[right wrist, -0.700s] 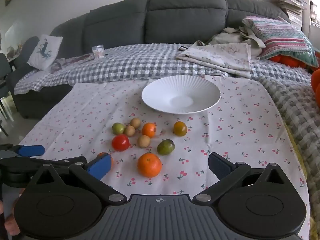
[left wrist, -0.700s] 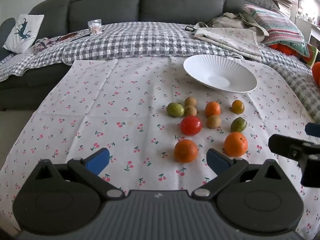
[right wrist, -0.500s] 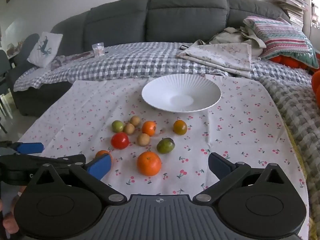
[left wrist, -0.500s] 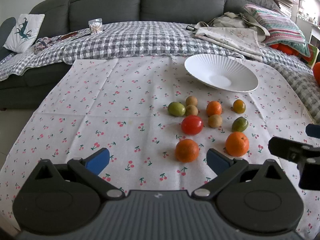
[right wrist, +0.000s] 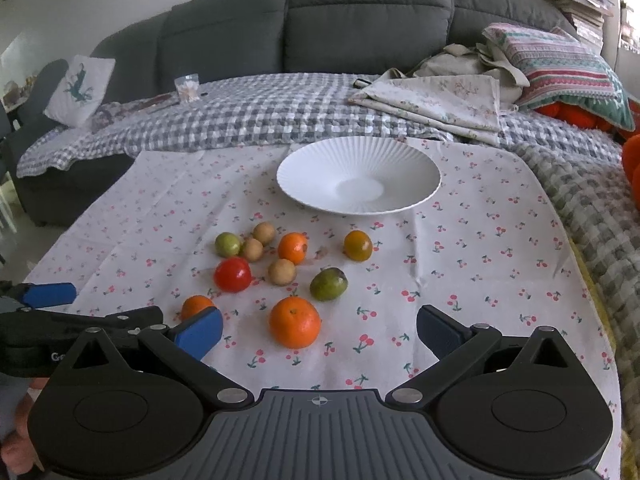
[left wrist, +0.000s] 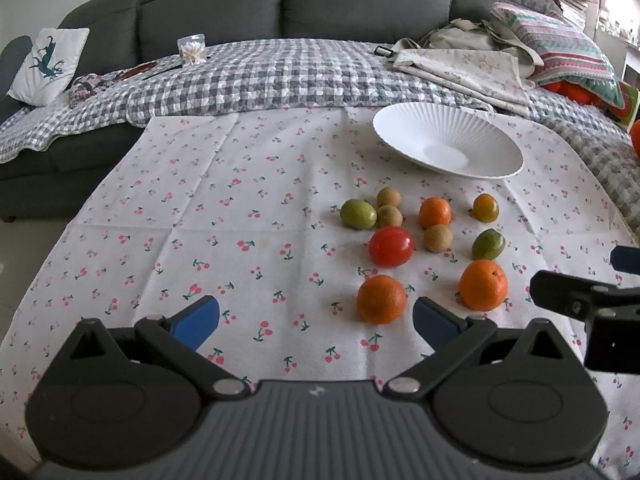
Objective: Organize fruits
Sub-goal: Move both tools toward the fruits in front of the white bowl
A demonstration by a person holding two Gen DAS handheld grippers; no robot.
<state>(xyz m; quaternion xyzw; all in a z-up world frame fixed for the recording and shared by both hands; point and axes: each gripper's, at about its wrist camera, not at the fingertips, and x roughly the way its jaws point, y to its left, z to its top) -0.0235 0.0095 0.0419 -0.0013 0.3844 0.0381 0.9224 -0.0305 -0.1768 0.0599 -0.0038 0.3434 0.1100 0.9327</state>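
Note:
Several fruits lie loose on a cherry-print cloth (left wrist: 224, 208): two large oranges (left wrist: 380, 299) (right wrist: 295, 322), a red tomato (left wrist: 391, 246), a small orange (right wrist: 293, 247), green fruits (left wrist: 358, 213) (right wrist: 328, 284) and small brown ones (right wrist: 282, 272). Behind them stands an empty white ribbed bowl (left wrist: 404, 130) (right wrist: 304, 166). My left gripper (left wrist: 316, 320) is open over bare cloth, left of the near orange. My right gripper (right wrist: 319, 326) is open, with a large orange just ahead between its blue pads (right wrist: 199, 331), untouched.
A grey sofa (right wrist: 360, 24) with a checked blanket (left wrist: 280, 76) runs behind the cloth. On it lie folded cloths (right wrist: 436, 96), a striped cushion (right wrist: 560, 68), a white cushion (left wrist: 48, 64) and a small clear container (left wrist: 192, 49). The cloth's right edge drops onto more blanket.
Both views have crept slightly; the fruits and bowl sit a little nearer and higher in frame. Both grippers stay open and no fruit has moved.

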